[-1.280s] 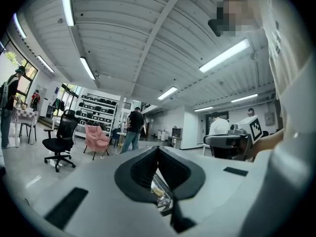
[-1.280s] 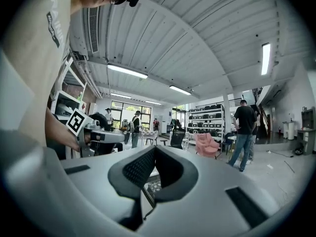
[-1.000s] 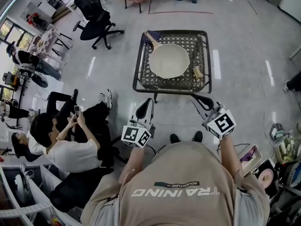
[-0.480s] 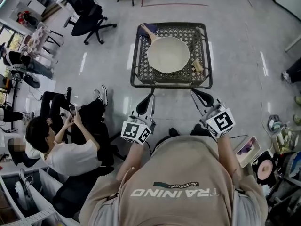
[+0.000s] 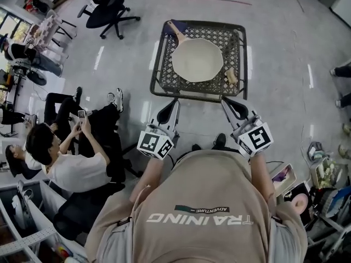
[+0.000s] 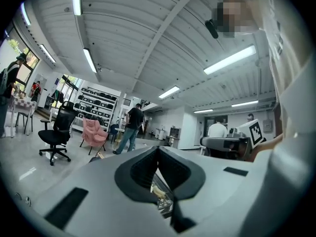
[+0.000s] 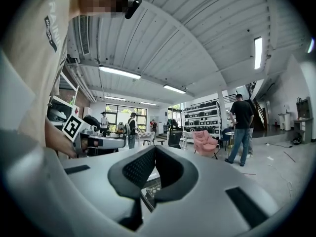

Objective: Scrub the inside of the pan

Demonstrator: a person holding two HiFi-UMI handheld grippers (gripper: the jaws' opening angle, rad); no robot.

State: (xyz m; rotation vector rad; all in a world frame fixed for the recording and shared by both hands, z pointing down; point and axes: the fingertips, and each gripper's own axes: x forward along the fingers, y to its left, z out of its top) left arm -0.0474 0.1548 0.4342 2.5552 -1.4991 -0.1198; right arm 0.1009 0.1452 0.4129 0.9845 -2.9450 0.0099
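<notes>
A cream pan (image 5: 197, 59) with a wooden handle (image 5: 177, 31) lies on a low black lattice table (image 5: 158, 70); its inside faces up and holds nothing. A small tan scrubbing piece (image 5: 232, 79) rests on the table to the pan's right. My left gripper (image 5: 174, 103) and right gripper (image 5: 224, 100) are held side by side just short of the table's near edge, both pointing level at it. In the left gripper view the left gripper (image 6: 158, 149) is shut with nothing in it. The right gripper (image 7: 154, 149) in its own view is also shut and holds nothing.
A seated person with a phone (image 5: 61, 159) is close on the left, with a black office chair (image 5: 107, 8) further back. Boxes and clutter (image 5: 323, 174) stand at the right. A standing person (image 7: 241, 127) and a pink armchair (image 7: 204, 141) are far across the room.
Both grippers have come nearer to the table's near edge, still side by side. Their jaws stay shut. The pan has not moved on the table.
</notes>
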